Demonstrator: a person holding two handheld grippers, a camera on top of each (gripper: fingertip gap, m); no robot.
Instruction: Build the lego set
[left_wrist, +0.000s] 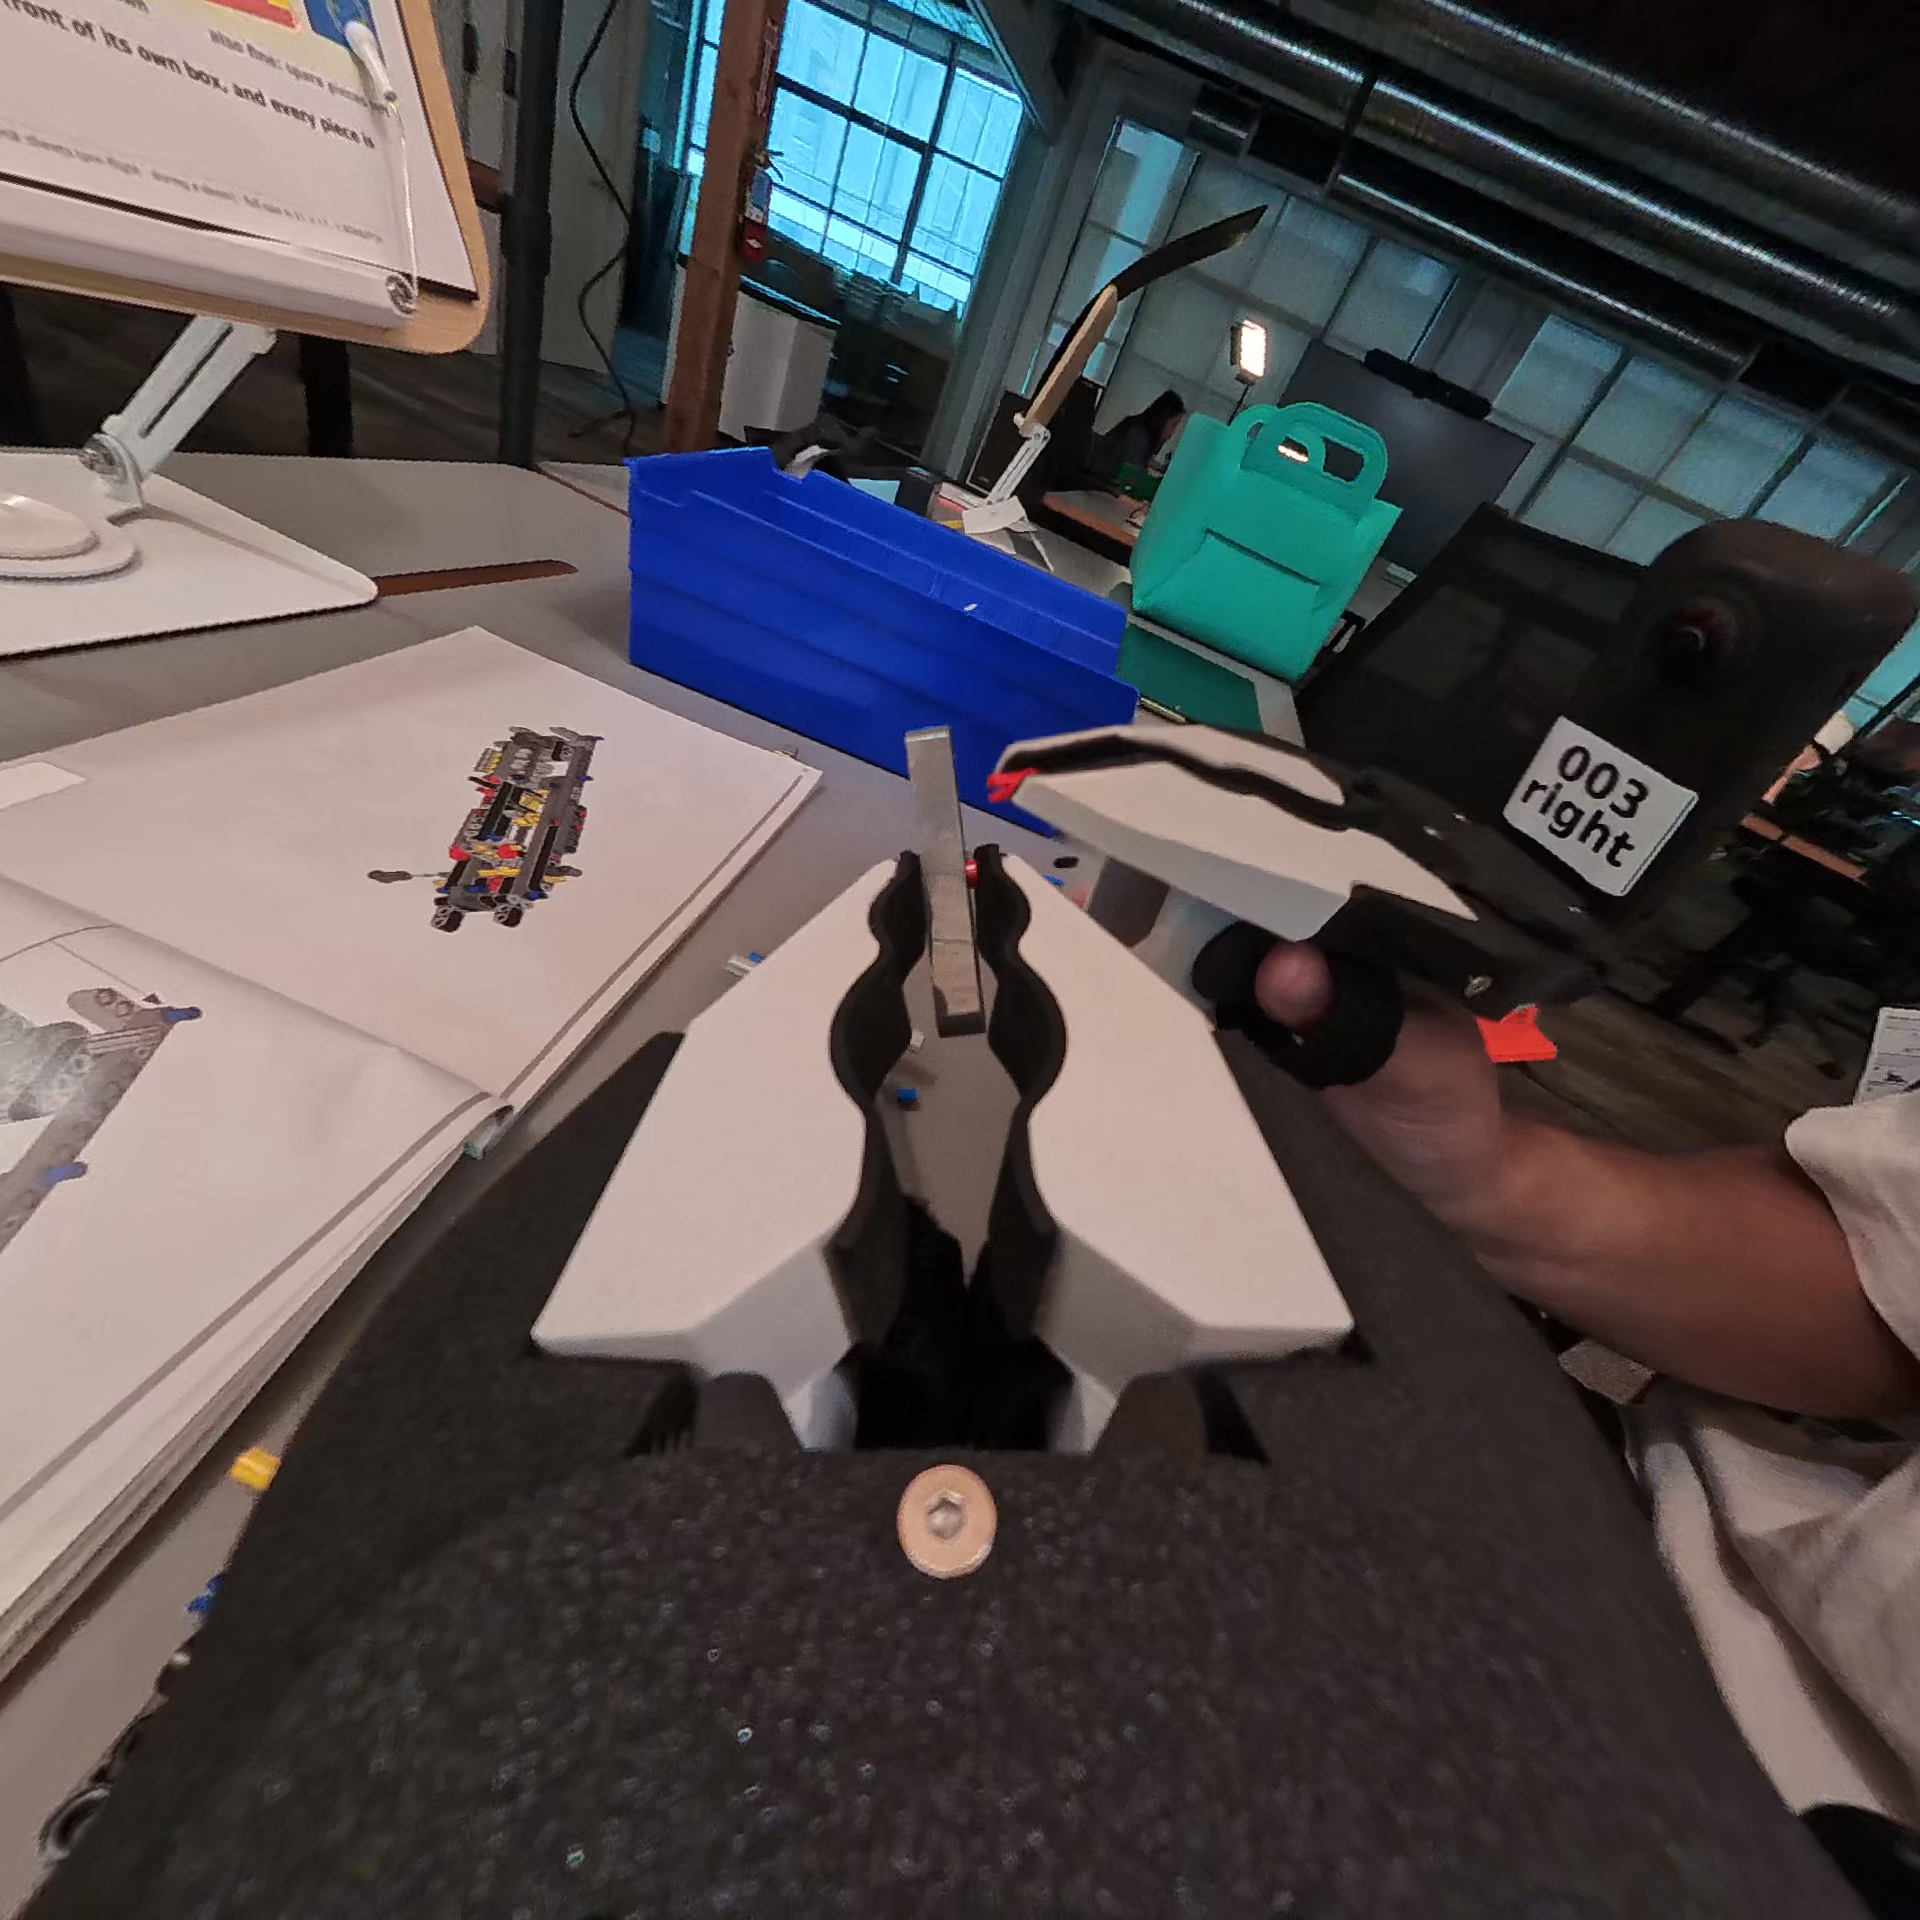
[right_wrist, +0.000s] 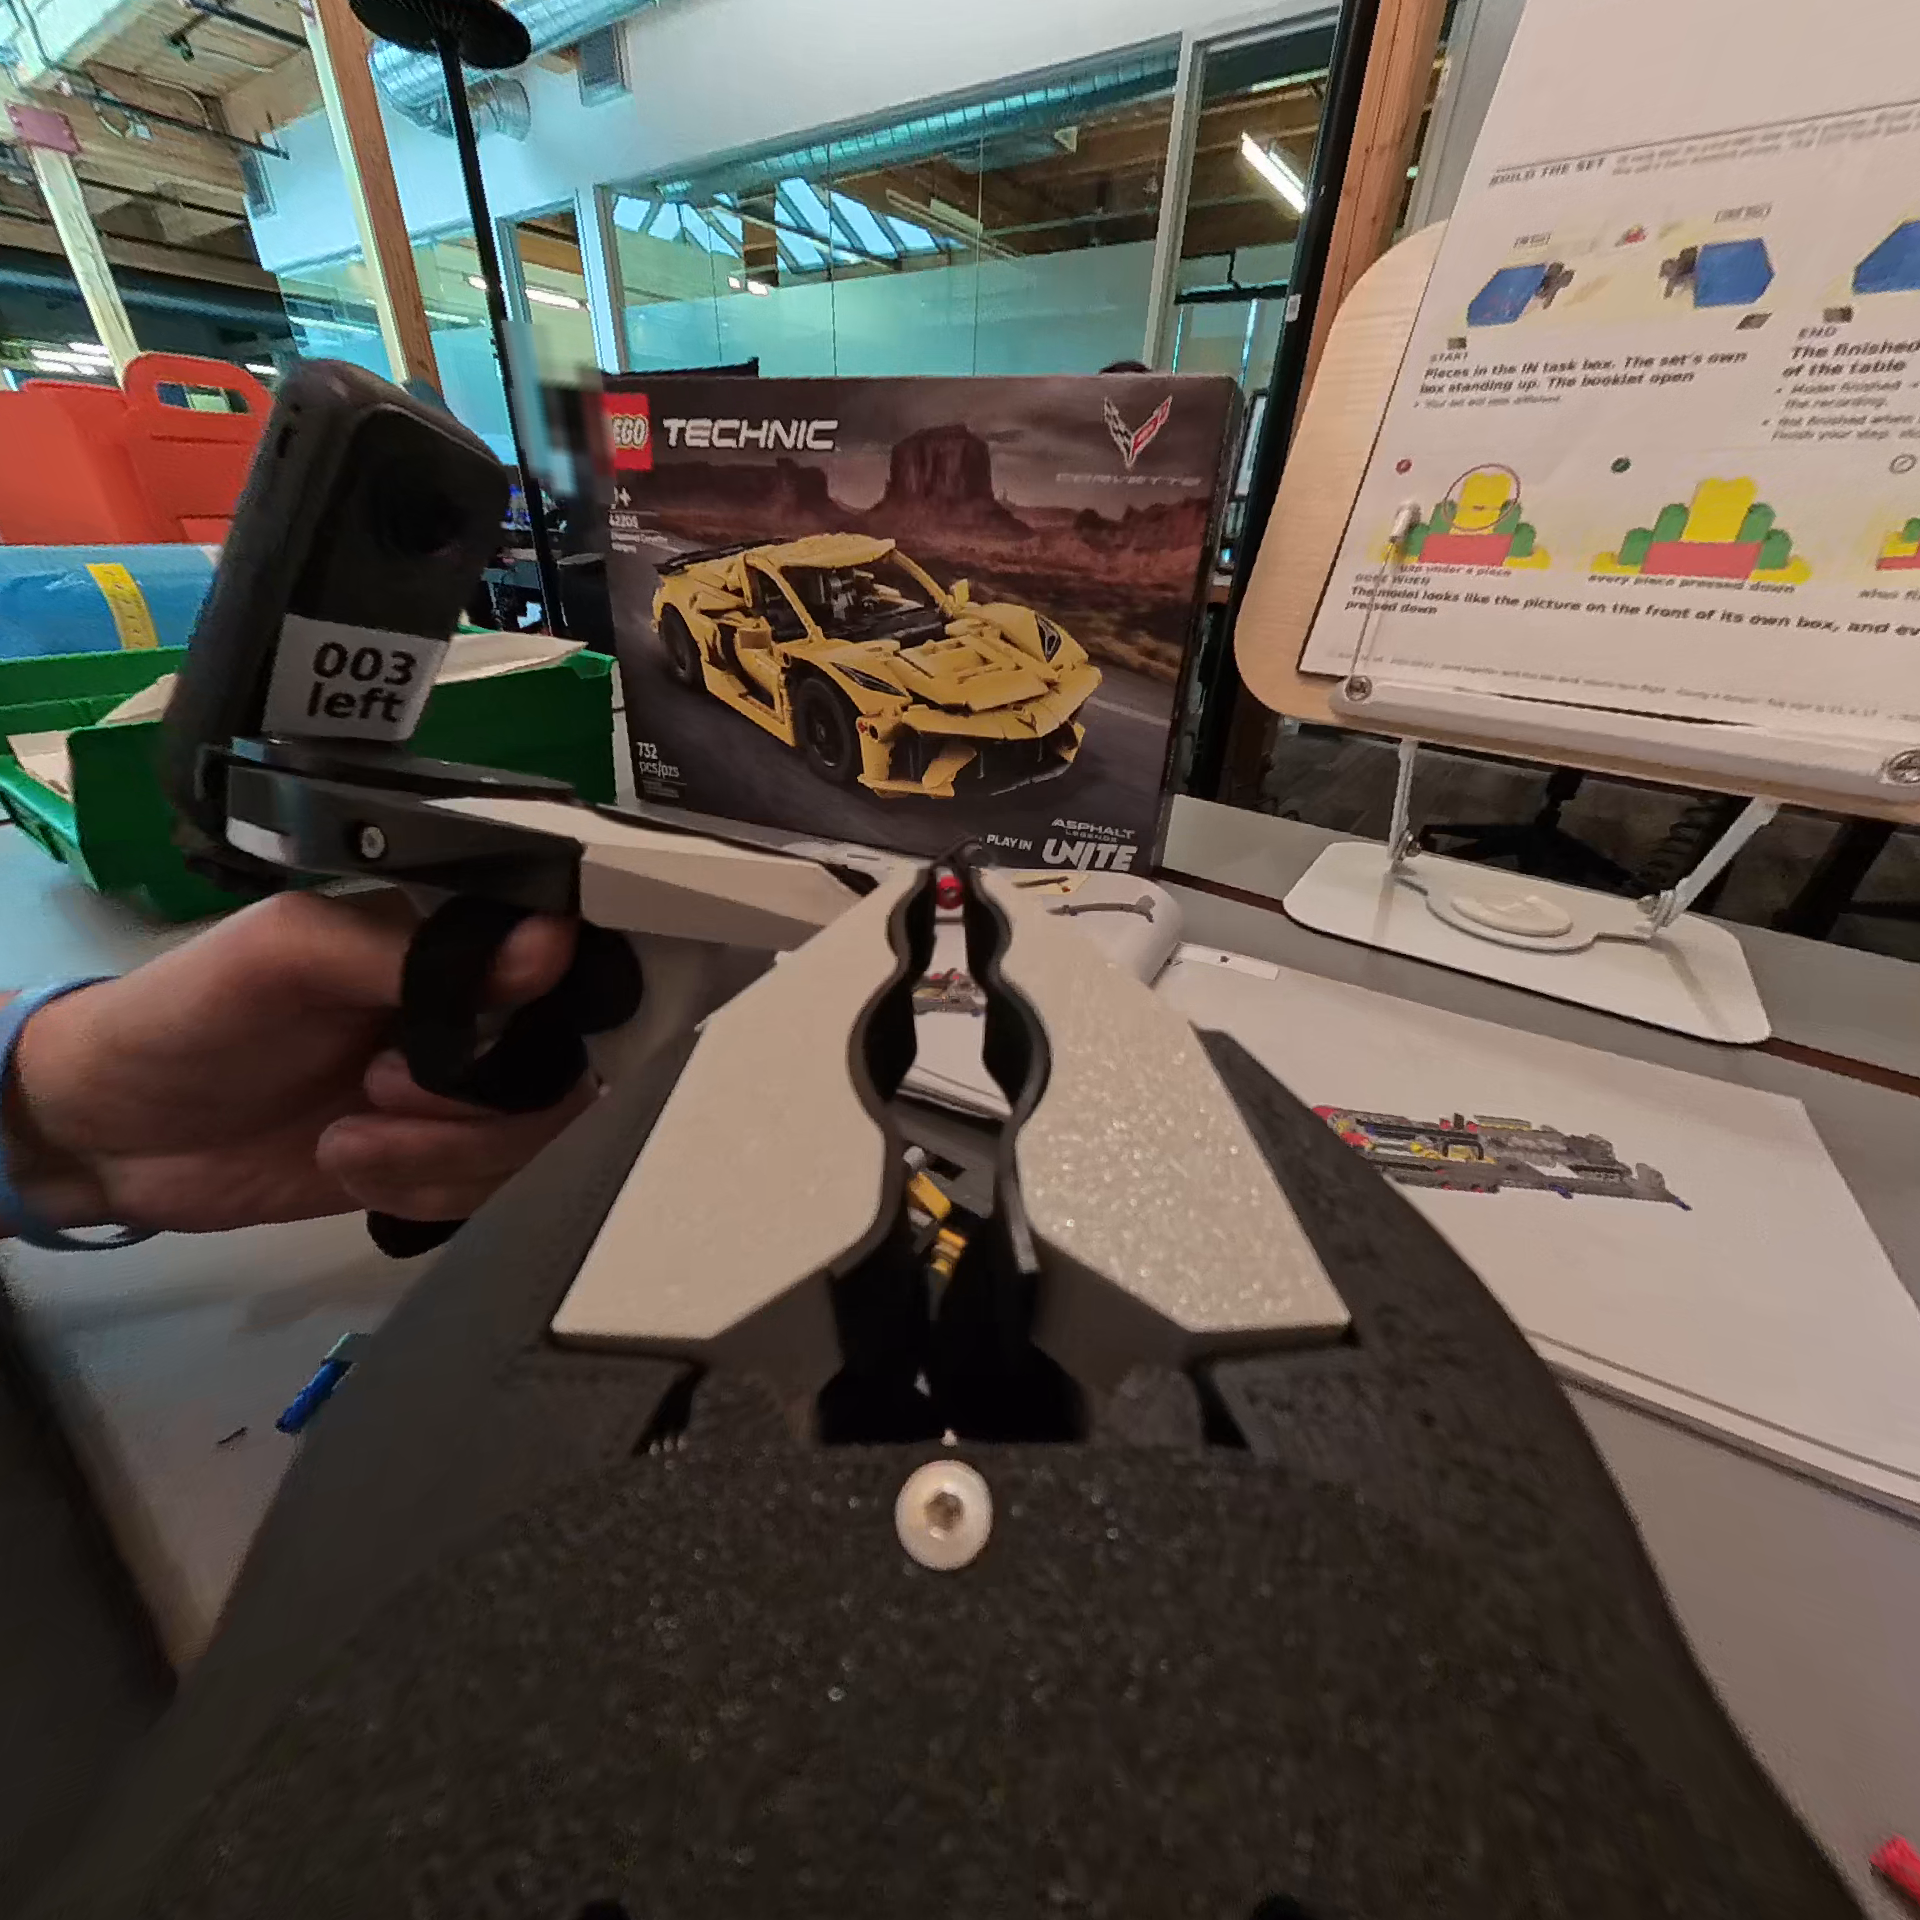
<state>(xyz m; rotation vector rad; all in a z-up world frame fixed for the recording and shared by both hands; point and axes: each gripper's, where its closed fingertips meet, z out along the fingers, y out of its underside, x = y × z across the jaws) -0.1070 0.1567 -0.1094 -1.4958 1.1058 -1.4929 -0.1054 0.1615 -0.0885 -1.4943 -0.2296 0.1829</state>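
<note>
Left wrist view shows the left gripper (left_wrist: 943, 883) with jaws squeezed on a gray beam (left_wrist: 948, 883) held upright above the surface (left_wrist: 727, 956), so the right gripper (left_wrist: 1013, 784), jaws pinching a small red pin (left_wrist: 1000, 781), can push it in.

Grey lego beam (left_wrist: 948, 904) stood nearly upright, clamped low between gripper pads, tip toward 12 o'clock. Small red pin (right_wrist: 947, 889) sat pinched at the fingertips.

Instruction booklet (left_wrist: 312, 987) cut by left edge, red piece (right_wrist: 948, 890) mostly hidden between tool tips
</note>
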